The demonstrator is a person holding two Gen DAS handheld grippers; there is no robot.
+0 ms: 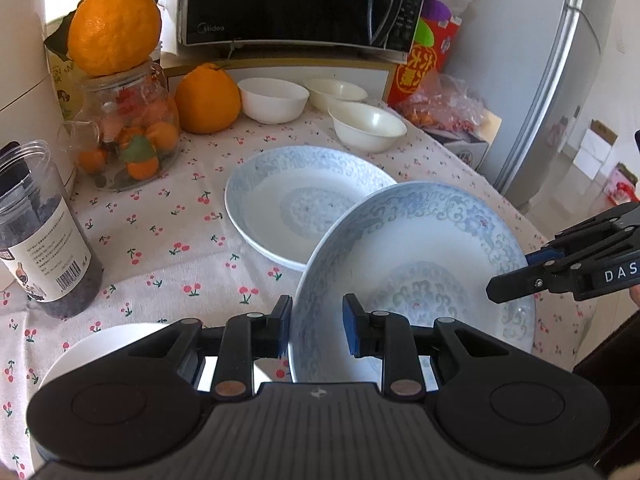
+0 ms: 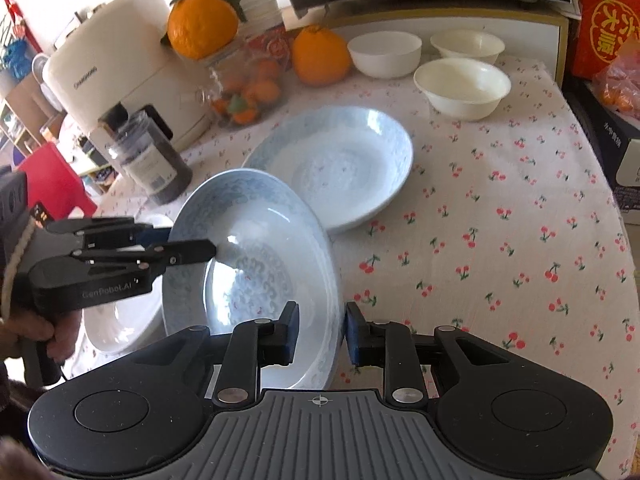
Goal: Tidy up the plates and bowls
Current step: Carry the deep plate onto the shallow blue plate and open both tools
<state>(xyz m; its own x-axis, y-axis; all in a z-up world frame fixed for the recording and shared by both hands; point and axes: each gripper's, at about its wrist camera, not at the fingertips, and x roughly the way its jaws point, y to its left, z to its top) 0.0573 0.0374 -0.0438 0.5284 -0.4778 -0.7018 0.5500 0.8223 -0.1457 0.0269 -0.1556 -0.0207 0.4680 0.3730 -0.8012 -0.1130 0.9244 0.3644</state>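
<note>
Above the cherry-print surface (image 1: 168, 248), your left hand-held gripper (image 1: 317, 330) and right hand-held gripper (image 2: 322, 332) each pinch the tilted blue-patterned plate's (image 1: 420, 264) rim; next, judge a level carry onto the second blue-patterned plate (image 1: 296, 200).

Tilted blue-patterned plate (image 1: 420, 248) — beside flat twin plate (image 1: 296, 200).

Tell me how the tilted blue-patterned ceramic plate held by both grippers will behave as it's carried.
The blue-patterned ceramic plate looks rigid, so it should not flex. Its glossy glaze shows glare, so it is probably slippery under the left gripper and right gripper, each clamping only the thin rim. Tilted off the tablecloth, it would likely chip if dropped.
</note>
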